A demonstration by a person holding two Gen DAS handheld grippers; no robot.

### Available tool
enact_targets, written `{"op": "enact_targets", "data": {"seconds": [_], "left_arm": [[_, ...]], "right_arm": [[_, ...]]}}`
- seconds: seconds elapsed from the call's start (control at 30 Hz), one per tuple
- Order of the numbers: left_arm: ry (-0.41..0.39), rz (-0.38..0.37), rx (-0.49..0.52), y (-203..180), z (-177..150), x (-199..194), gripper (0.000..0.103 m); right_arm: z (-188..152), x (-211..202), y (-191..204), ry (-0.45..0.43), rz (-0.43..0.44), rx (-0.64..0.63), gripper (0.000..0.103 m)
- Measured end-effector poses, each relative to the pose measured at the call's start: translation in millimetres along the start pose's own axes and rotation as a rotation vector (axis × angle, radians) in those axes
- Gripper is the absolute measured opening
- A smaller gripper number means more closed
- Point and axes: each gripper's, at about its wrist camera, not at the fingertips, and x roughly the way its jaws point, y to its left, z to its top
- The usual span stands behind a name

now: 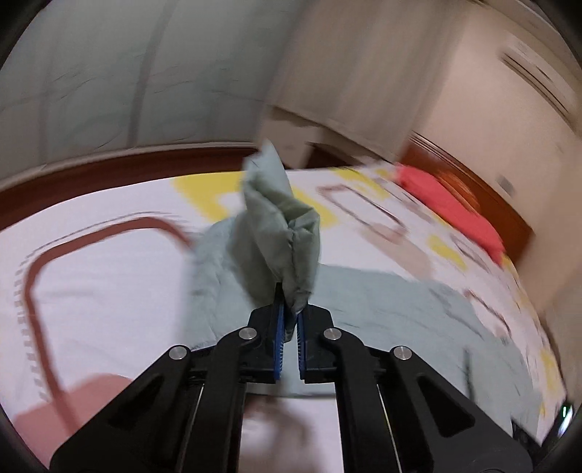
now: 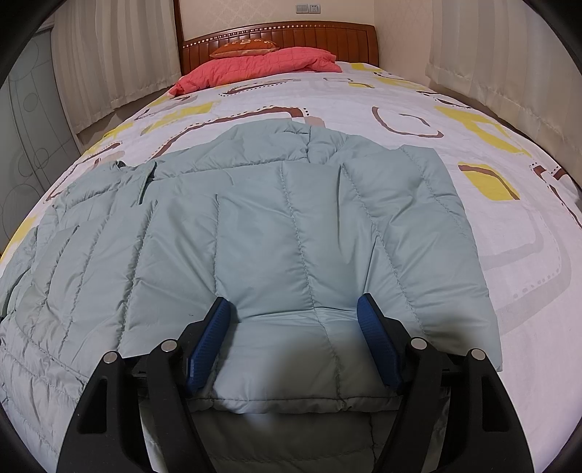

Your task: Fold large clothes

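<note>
far end of the bed (image 2: 418, 225): wooden headboard (image 2: 280, 34), red quilt (image 2: 254, 65), small orange cushion (image 2: 243, 45). curtains on both sides. pale green puffer jacket (image 2: 254, 233) lies flat over the near half of the patterned sheet. my left claw (image 1: 290, 320) is clenched on a bunched fold of the jacket, raised off the bed; view blurred. my right claw (image 2: 293, 324) is spread wide, pads (image 2: 207, 349) pressing into the near hem, not pinching it.
</note>
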Motion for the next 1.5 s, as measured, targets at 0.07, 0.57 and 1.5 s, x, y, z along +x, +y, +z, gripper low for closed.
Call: {"op": "enact_targets", "data": {"seconds": [0.07,0.57,1.5], "left_arm": [[0.010,-0.045,0.069,-36,-8,1,0.005],[0.182,-0.250,0.475,-233,-120,30,0.005],[0.201,-0.161,0.300,-107,-58,0,0.056]], "right_arm": [[0,-1,1,-0.002,0.000,0.002,0.072],[-1,-1,1,-0.007,0.006,0.009,0.072],[11,-17,13,0.013,0.018,0.051,0.072]]}}
